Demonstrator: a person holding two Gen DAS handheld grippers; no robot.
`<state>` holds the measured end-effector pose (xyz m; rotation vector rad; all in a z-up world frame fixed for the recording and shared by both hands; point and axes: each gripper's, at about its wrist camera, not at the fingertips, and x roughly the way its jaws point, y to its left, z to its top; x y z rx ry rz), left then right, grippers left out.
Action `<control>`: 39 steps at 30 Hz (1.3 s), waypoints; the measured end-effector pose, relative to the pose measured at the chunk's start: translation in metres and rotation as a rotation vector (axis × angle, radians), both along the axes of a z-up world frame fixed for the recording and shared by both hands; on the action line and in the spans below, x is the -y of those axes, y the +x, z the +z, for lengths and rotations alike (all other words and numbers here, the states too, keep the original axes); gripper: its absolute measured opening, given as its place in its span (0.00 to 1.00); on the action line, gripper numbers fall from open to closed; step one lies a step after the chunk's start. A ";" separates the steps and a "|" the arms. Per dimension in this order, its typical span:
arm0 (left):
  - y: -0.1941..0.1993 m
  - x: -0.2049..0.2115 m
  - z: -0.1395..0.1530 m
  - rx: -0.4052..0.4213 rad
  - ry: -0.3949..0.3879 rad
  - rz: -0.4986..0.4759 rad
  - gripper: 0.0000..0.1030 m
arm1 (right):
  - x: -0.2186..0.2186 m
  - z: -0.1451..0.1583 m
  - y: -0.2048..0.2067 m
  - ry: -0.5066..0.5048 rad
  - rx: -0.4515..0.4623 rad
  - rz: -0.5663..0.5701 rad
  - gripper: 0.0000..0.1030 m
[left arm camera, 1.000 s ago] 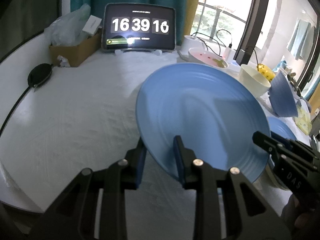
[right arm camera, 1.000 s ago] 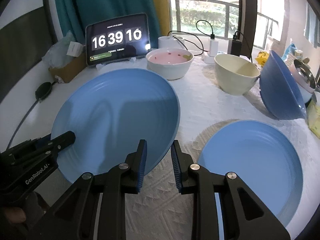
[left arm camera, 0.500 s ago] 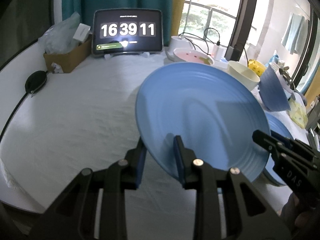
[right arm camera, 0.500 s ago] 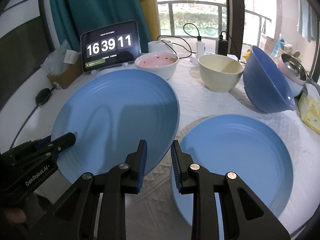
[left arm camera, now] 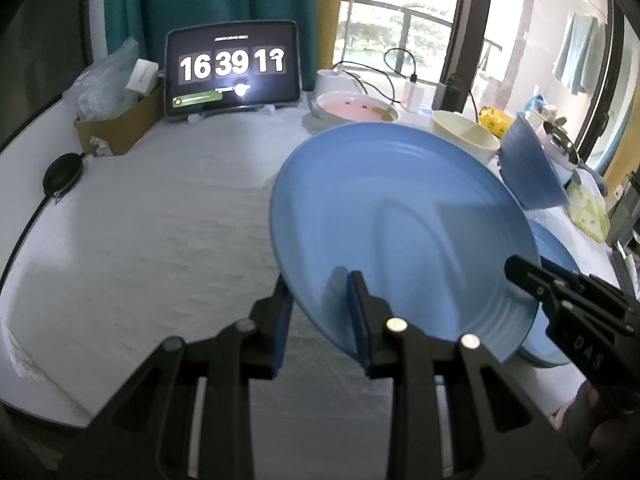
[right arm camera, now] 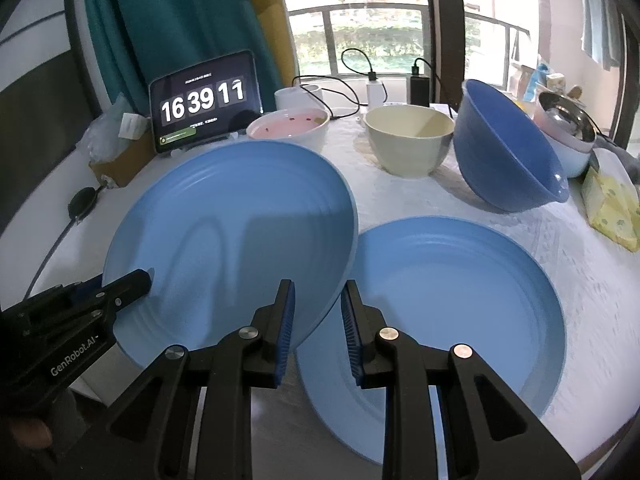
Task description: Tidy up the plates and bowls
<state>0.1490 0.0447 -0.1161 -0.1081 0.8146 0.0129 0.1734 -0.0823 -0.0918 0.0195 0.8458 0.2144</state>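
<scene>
A large blue plate [left arm camera: 400, 224] is held in the air by both grippers. My left gripper [left arm camera: 320, 312] is shut on its near-left rim. My right gripper [right arm camera: 318, 316] is shut on its right rim; the plate also shows in the right wrist view [right arm camera: 232, 236]. Its right edge overlaps a second blue plate [right arm camera: 452, 300] lying on the white cloth, whose edge shows in the left wrist view [left arm camera: 556, 252]. Behind stand a pink bowl [right arm camera: 288, 128], a cream bowl [right arm camera: 410, 138] and a tilted blue bowl [right arm camera: 508, 148].
A tablet clock [right arm camera: 206, 102] stands at the back, with a cardboard box [left arm camera: 114, 128] and plastic bag to its left. Chargers and cables [right arm camera: 376, 88] lie by the window. A metal pot [right arm camera: 568, 124] and yellow packet [right arm camera: 610, 208] sit at the right edge.
The held plate has moved right, toward and partly over the second plate on the cloth. Both grippers stay shut on its rim.
</scene>
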 end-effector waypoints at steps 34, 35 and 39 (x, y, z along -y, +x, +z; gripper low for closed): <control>-0.004 0.099 -0.004 -0.039 0.043 -0.146 0.30 | 0.099 -0.003 -0.029 0.050 0.009 -0.134 0.25; -0.004 0.102 -0.004 -0.040 0.045 -0.149 0.30 | 0.102 -0.003 -0.030 0.049 0.009 -0.139 0.25; -0.004 0.113 -0.006 -0.044 0.055 -0.162 0.30 | 0.111 -0.006 -0.033 0.057 0.007 -0.153 0.25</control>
